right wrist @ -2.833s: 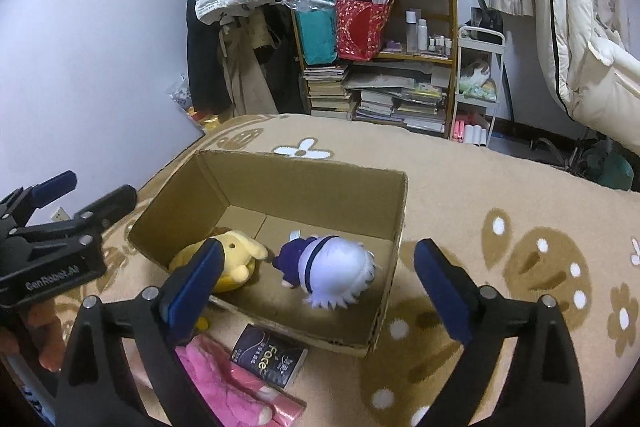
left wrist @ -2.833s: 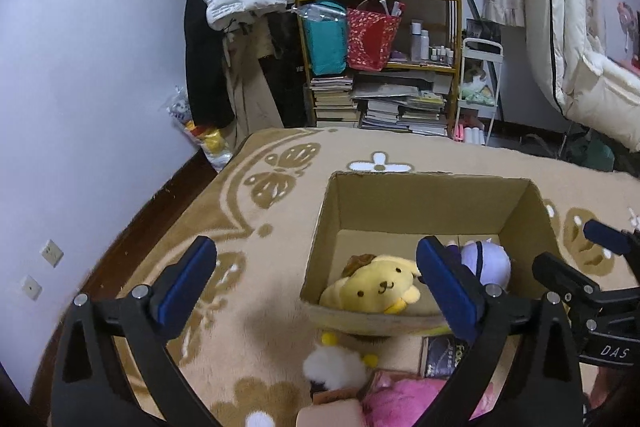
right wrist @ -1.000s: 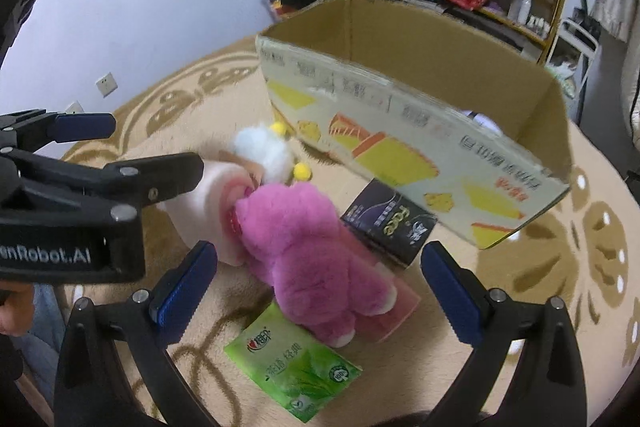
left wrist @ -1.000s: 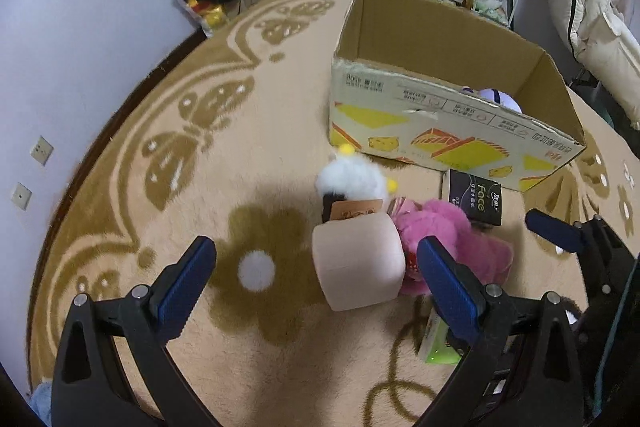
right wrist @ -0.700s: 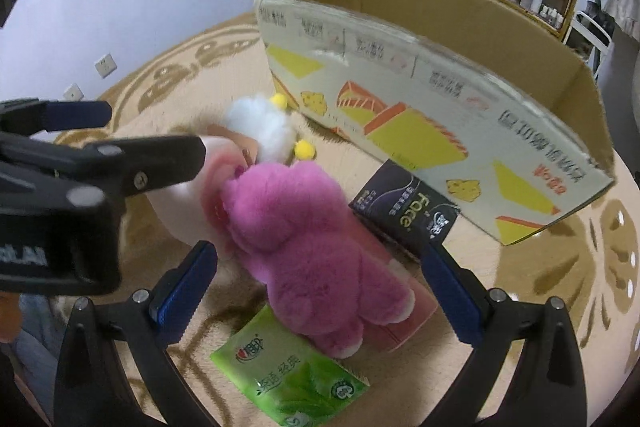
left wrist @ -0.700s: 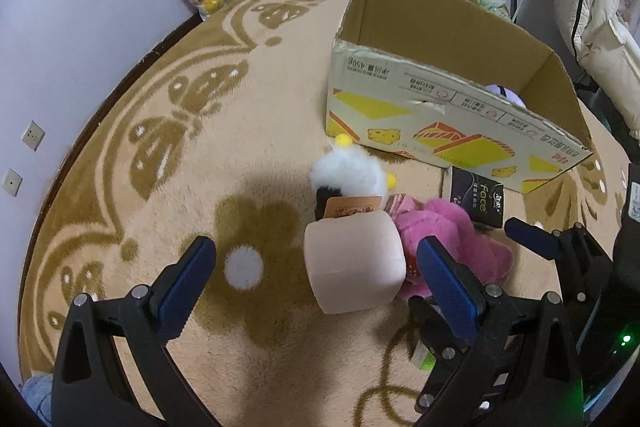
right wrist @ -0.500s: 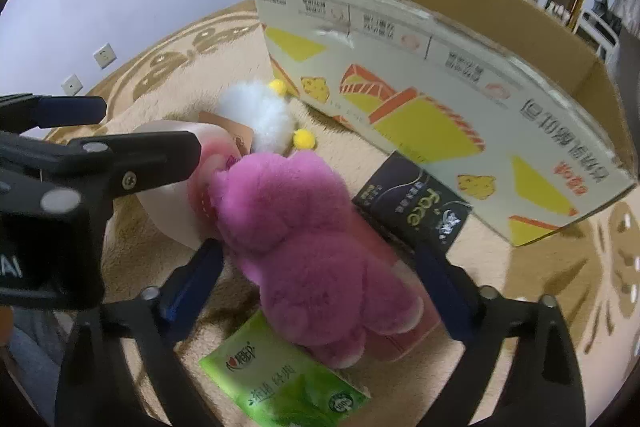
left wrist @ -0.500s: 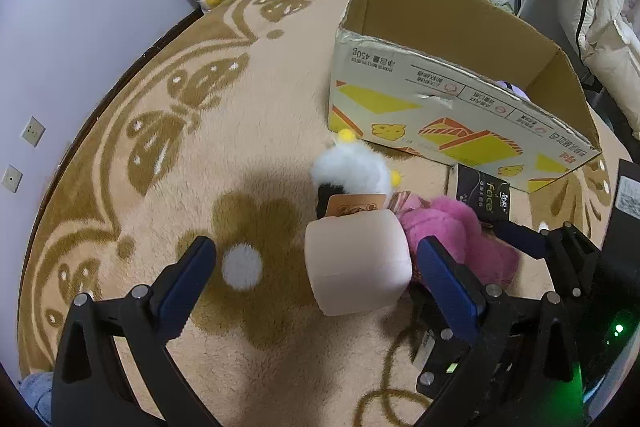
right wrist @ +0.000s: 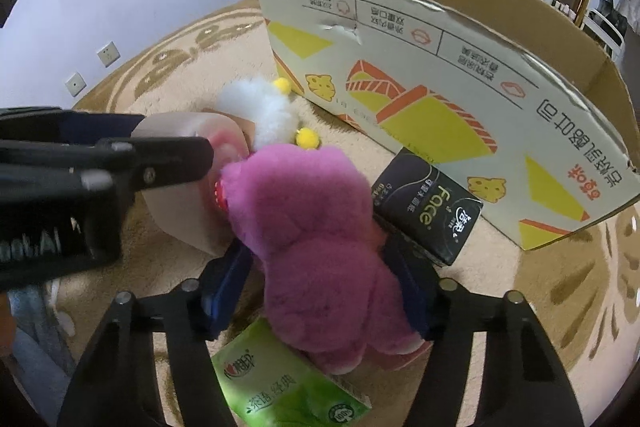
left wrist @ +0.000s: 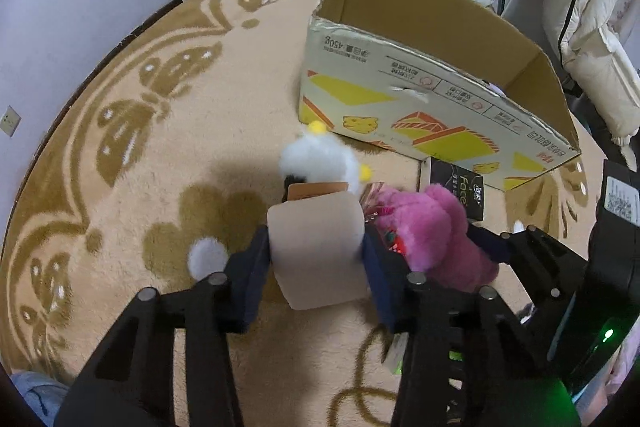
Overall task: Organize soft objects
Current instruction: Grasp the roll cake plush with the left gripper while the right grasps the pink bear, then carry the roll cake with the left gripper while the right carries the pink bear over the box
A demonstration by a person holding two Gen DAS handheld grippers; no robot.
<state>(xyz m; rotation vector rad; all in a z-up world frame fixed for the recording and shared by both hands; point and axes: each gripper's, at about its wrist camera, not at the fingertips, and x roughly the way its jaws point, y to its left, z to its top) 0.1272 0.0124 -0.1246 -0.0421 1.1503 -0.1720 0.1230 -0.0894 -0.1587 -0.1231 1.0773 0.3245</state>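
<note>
Since half a second ago both sets of jaws are closed: left gripper (left wrist: 316, 259) on the beige cushion (left wrist: 318, 247), right gripper (right wrist: 320, 279) on the pink plush (right wrist: 320, 243), both in front of the cardboard box (left wrist: 420, 99), judged ready for lifting.

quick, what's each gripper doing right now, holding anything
Left gripper: shut on the peach cube plush.
Right gripper: shut on the pink plush bear.
</note>
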